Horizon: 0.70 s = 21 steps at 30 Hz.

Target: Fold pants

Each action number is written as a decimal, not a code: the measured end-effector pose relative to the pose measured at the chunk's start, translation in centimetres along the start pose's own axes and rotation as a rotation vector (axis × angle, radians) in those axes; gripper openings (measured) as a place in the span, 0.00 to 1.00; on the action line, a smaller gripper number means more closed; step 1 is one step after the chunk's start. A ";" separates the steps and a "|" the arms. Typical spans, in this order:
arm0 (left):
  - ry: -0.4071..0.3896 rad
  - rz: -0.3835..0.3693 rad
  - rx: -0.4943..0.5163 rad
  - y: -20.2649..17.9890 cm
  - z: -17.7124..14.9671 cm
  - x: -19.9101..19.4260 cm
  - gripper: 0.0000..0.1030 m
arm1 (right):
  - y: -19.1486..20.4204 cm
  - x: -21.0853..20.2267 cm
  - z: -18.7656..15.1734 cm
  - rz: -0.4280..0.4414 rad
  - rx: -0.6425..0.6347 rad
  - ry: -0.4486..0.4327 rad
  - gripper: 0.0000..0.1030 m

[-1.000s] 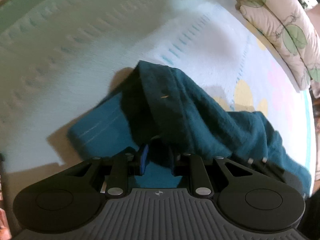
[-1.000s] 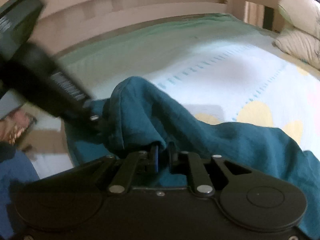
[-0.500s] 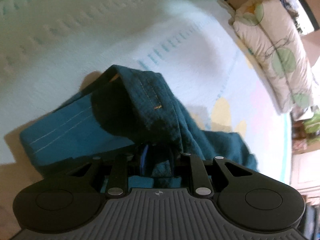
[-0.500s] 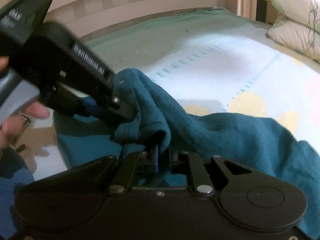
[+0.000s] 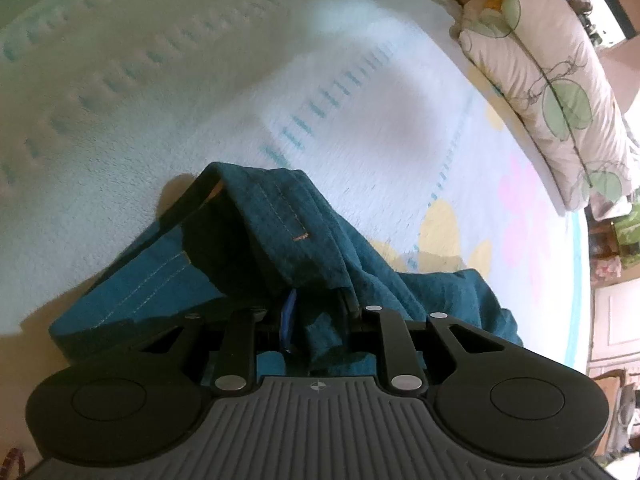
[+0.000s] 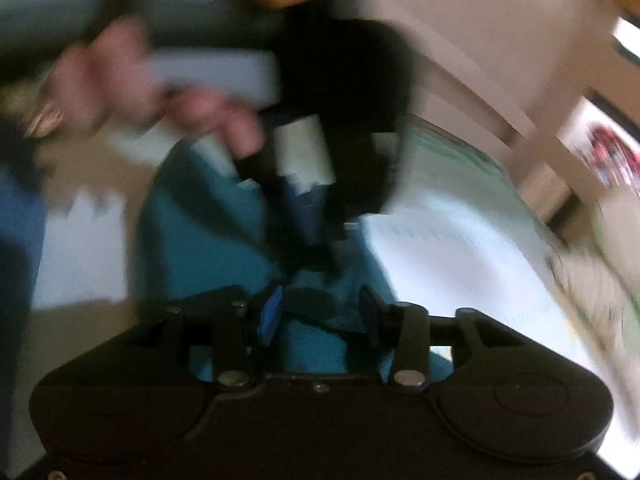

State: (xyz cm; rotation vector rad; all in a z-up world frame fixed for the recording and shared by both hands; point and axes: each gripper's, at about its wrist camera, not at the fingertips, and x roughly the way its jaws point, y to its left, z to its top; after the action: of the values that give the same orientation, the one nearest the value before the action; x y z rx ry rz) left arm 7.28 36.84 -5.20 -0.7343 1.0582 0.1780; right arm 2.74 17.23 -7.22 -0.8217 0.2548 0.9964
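One fold is half laid: my left gripper [image 5: 316, 322] pinches the teal pants [image 5: 280, 236], draped toward 12 o'clock on the bed [image 5: 200, 80]. My right gripper [image 6: 318, 314], jaws just opening, grips nothing; flattening and further folds remain.

Under me is a bed [image 5: 168, 92] with a pale, fuzzy blanket — mint green at the far side, white with teal dashes and yellow and pink shapes nearer. The teal pants [image 5: 256, 240] lie bunched on it — a leaf-print pillow [image 5: 548, 80] rests along its right edge.
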 end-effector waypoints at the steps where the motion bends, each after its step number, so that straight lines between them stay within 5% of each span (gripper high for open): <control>1: 0.005 0.001 0.005 0.1 0.0 0.0 0.20 | 0.6 0.3 -0.3 -0.009 -0.050 0.004 0.46; 6: 0.016 0.013 0.013 0.6 0.0 0.2 0.21 | 1.8 1.8 -1.2 -0.068 -0.213 0.001 0.44; 8: 0.020 0.014 0.008 0.8 0.0 0.1 0.21 | 1.6 1.9 -1.2 -0.056 -0.197 -0.007 0.30; 10: 0.011 0.011 0.016 1.0 -0.2 -0.7 0.21 | 0.8 1.7 -0.7 -0.020 -0.119 -0.011 0.16; 14: -0.059 0.050 0.082 1.1 -0.5 -3.7 0.21 | -1.3 -0.1 1.0 0.047 0.107 -0.065 0.17; 21: -0.145 0.205 0.201 1.6 -0.4 -7.5 0.21 | -2.6 -0.6 4.4 0.339 0.465 -0.086 0.17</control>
State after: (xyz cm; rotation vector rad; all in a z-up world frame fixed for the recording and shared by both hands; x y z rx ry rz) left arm 2.49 39.35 0.21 -0.4246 0.9947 0.2916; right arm 3.81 19.26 -2.58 -0.3144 0.5410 1.2237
